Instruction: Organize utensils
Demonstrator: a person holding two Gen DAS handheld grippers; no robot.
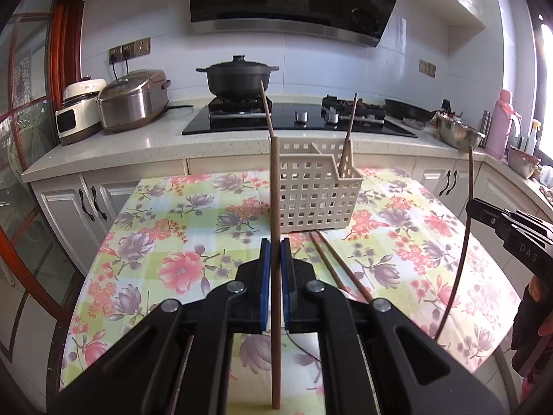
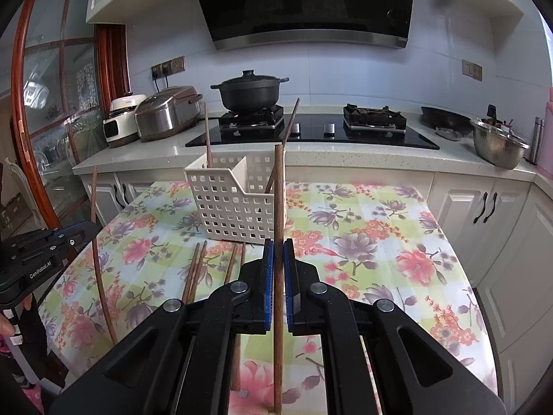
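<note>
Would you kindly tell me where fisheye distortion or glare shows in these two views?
Left wrist view: the chopstick held by the right gripper bows into a curve near the edge; window glare at far right. Right wrist view: the left gripper's chopstick bends likewise; the glass door reflects light.

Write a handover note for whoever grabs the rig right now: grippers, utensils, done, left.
Left gripper: shut on a wooden chopstick, held upright above the table.
Right gripper: shut on another chopstick, also upright.
Basket: white, perforated, two compartments, at the far middle of the floral tablecloth. One chopstick already leans in each compartment.
Loose chopsticks: several lie on the cloth just in front of the basket.
Done: two in the basket, two more picked up.
Left: drop the two held ones into the basket, then collect the loose ones.
</note>
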